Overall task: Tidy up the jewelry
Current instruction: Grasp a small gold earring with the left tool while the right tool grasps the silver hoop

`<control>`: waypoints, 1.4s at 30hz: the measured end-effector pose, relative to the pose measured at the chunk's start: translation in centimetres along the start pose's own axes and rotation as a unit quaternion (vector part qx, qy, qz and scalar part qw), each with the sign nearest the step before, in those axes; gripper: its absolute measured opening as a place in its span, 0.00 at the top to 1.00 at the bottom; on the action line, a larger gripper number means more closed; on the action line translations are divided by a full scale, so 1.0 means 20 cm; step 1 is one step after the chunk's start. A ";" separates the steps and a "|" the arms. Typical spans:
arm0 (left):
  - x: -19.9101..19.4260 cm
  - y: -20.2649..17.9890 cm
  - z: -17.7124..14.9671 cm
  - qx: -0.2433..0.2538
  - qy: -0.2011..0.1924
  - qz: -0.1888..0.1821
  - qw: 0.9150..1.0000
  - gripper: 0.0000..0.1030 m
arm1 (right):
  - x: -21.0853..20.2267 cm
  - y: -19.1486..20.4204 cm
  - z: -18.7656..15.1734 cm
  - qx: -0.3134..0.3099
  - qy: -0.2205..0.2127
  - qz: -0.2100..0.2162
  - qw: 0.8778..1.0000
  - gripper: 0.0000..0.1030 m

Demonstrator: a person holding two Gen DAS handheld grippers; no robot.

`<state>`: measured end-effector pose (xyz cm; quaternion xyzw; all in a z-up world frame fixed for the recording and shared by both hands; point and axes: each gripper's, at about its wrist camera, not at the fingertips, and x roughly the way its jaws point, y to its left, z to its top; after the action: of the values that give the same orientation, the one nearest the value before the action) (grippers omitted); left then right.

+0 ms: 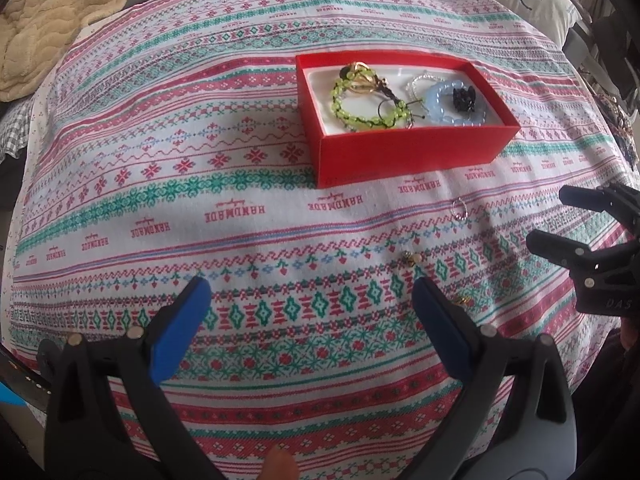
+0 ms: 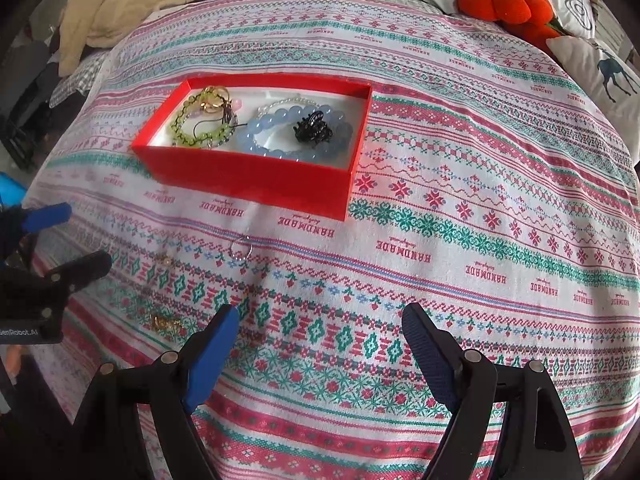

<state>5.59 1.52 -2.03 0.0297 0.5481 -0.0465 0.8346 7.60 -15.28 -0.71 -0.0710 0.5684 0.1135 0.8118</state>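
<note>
The open red cardboard box (image 2: 256, 184) sat on the patterned woven cloth (image 2: 480, 240), its long axis running roughly left to right, holding a green bead bracelet (image 2: 180, 128) and a pale blue bead bracelet (image 2: 256, 136). A thin silver ring (image 2: 240, 250) lay flat on the cloth just before the box. The left gripper (image 1: 308, 320) and the right gripper (image 2: 320, 344) were both spread wide, holding nothing.

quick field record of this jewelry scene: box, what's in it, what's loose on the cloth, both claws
box: red box, open, on the patterned cloth
in box: green bead bracelet, blue bead bracelet, black clip, gold rings
loose on cloth: silver ring, small gold pieces, all outside the box
left claw: open, empty
right claw: open, empty
</note>
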 end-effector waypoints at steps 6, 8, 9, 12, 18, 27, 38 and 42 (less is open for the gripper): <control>0.03 0.05 -0.02 -0.027 0.024 -0.027 0.999 0.03 | 0.04 -0.04 -0.01 0.020 0.019 0.007 1.000 0.18; 0.04 0.08 -0.01 -0.045 0.027 -0.041 0.998 0.03 | 0.04 -0.06 -0.01 0.028 0.020 0.006 0.999 0.18; 0.04 0.09 -0.01 -0.052 0.027 -0.048 0.997 0.04 | 0.04 -0.06 0.00 0.031 0.020 0.007 0.999 0.18; 0.03 0.09 0.00 -0.059 0.030 -0.070 0.995 0.24 | 0.04 -0.08 0.00 0.039 0.020 0.010 0.999 0.18; 0.07 0.04 0.04 -0.064 0.038 -0.128 0.989 0.60 | 0.04 -0.09 0.01 0.048 0.022 0.015 0.998 0.18; 0.18 -0.12 0.09 -0.038 0.059 -0.134 0.988 0.78 | 0.04 -0.10 0.03 0.052 0.021 0.018 0.998 0.18; 0.24 -0.24 0.13 -0.020 0.062 -0.091 0.994 0.88 | 0.05 -0.09 0.03 0.050 0.022 0.019 0.998 0.18; 0.23 -0.26 0.14 -0.022 0.057 -0.088 0.994 0.90 | 0.05 -0.09 0.03 0.050 0.022 0.019 0.998 0.18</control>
<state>9.44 -4.06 -5.06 -0.0342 0.5963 -0.1057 0.7950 9.02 -16.72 -1.48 -0.0219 0.5925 0.0985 0.7992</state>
